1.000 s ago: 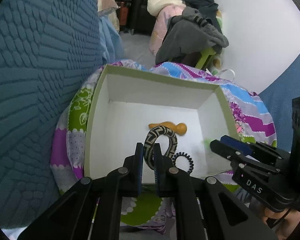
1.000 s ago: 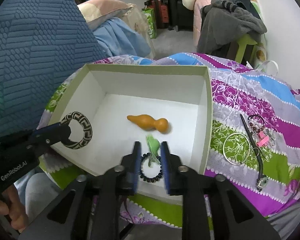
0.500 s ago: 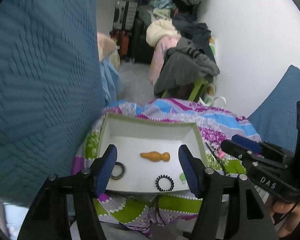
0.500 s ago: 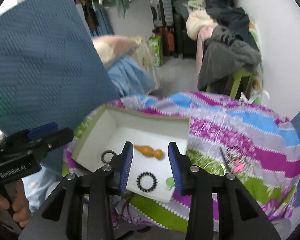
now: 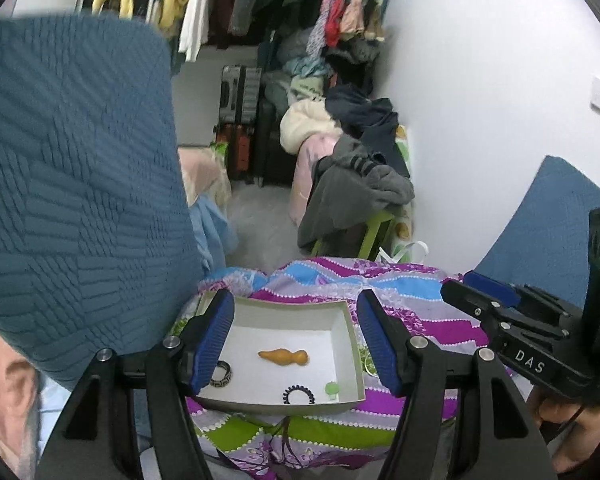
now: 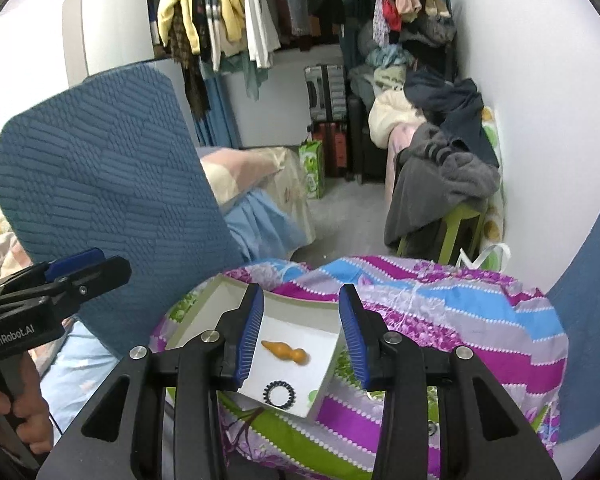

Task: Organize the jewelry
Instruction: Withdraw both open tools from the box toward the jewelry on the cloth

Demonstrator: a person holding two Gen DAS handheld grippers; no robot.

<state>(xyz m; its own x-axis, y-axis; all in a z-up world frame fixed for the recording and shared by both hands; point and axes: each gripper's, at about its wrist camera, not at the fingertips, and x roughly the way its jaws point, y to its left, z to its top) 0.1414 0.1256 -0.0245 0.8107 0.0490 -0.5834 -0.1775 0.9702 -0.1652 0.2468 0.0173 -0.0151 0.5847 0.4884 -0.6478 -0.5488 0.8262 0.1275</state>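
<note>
left gripper (image 5: 296,336) spread, empty, above shallow white cardboard box (image 5: 350,344) | right gripper (image 6: 302,336) spread, empty, equally near | orange gourd-shaped pendant (image 5: 284,357) at box centre, long axis left-right | patterned ring (image 5: 220,374) left edge; black beaded bracelet (image 5: 298,396), green charm (image 5: 332,389) front edge | nothing blocks
</note>
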